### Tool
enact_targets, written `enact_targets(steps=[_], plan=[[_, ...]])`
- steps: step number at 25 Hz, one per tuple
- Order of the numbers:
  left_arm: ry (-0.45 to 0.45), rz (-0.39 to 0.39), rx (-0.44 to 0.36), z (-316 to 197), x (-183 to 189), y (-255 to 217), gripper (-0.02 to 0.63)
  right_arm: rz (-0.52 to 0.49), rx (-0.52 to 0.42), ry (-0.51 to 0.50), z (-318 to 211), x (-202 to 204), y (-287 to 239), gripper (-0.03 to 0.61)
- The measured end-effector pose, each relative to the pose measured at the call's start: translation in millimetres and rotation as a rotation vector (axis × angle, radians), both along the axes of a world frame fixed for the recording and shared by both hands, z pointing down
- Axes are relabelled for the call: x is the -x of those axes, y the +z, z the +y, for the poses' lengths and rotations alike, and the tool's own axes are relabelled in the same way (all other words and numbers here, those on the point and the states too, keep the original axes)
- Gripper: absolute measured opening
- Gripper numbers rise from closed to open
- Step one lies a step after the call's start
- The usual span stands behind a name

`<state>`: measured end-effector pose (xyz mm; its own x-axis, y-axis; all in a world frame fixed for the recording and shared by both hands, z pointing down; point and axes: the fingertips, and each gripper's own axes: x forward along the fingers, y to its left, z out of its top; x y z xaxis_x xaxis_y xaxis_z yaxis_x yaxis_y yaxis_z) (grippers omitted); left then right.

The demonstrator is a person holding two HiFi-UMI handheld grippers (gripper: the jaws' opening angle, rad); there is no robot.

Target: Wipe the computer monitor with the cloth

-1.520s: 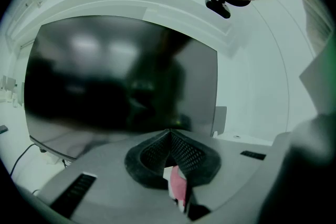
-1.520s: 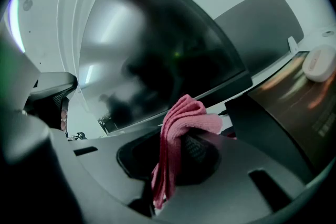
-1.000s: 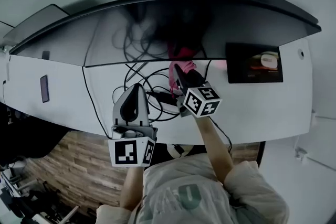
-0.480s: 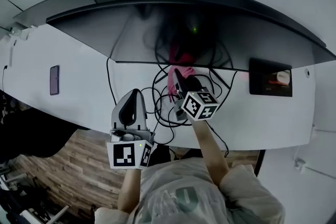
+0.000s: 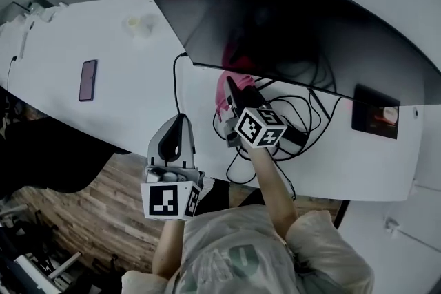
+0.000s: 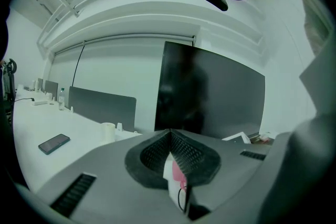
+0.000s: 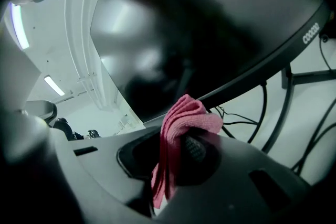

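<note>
**Cloth poised at the monitor's lower edge, centre of the head view.**
The right gripper (image 5: 234,89) has its jaws clamped on a bunched pink cloth (image 7: 181,118), whose fold sits just at the lower bezel of the monitor (image 5: 289,17); whether it touches cannot be told. The left gripper (image 5: 181,119), jaws together and holding nothing, hangs low at centre-left, well apart from the screen. Probable hazards: the cloth projects only slightly past the jaws, so firm pressure may bring hard jaw tips against the panel; a sideways stroke may drag the loose tail free; and the cables (image 5: 293,113) just below may snag the gripper.
</note>
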<state>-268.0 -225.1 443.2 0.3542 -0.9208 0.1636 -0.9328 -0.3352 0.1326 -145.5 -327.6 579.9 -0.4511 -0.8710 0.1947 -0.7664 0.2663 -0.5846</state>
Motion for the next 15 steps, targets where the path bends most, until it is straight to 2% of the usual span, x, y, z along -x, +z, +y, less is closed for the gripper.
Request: enact_targets(steps=[15], plan=[[-0.111,0.012,0.019,3.0,64.0,15.1,0.015,-0.053,-0.009,-0.117,-24.3,101.4,-2.6,0.055]])
